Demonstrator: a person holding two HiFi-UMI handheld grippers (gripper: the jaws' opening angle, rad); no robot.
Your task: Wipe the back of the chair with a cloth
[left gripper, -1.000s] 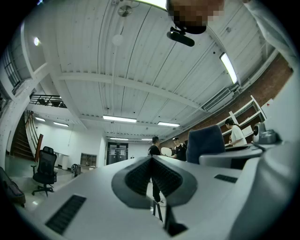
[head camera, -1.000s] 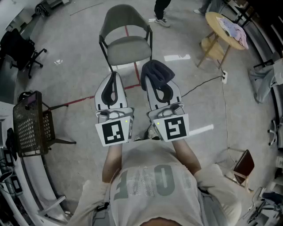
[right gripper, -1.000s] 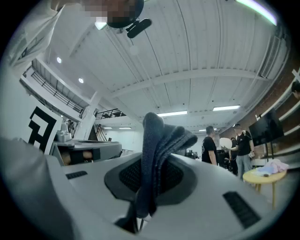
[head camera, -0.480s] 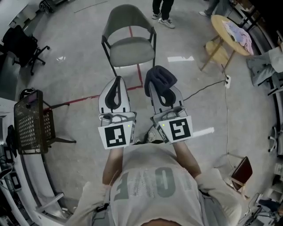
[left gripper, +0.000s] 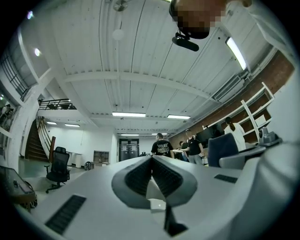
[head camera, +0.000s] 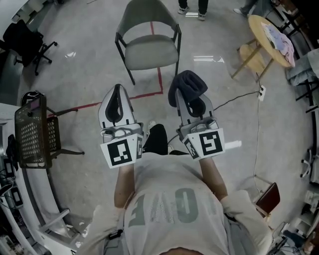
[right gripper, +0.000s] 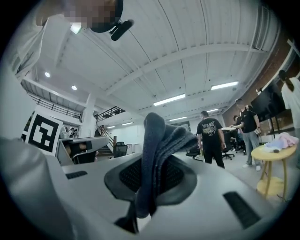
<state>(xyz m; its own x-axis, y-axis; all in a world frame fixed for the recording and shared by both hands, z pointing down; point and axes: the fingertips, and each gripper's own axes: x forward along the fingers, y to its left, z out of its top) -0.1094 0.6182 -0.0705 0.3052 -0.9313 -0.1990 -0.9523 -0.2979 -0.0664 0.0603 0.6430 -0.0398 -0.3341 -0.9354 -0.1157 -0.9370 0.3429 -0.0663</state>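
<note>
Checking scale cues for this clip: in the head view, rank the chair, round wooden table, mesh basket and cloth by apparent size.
1. Chair
2. Mesh basket and round wooden table: too alike to rank
3. Cloth, smallest, though nearest the camera

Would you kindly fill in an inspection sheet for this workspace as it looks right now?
Surface: grey concrete floor, marked with red tape.
Job's things: chair upright ahead of both claws, not touched; dark cloth in the right claw.
Clutter: round wooden table carrying fabric, on the right; mesh basket stand and black office chair, on the left.
Grippers: left claw shut, empty; right claw shut on the cloth.
Cables: black cable runs to a power strip.
Surroundings: people's feet beyond the chair.
</note>
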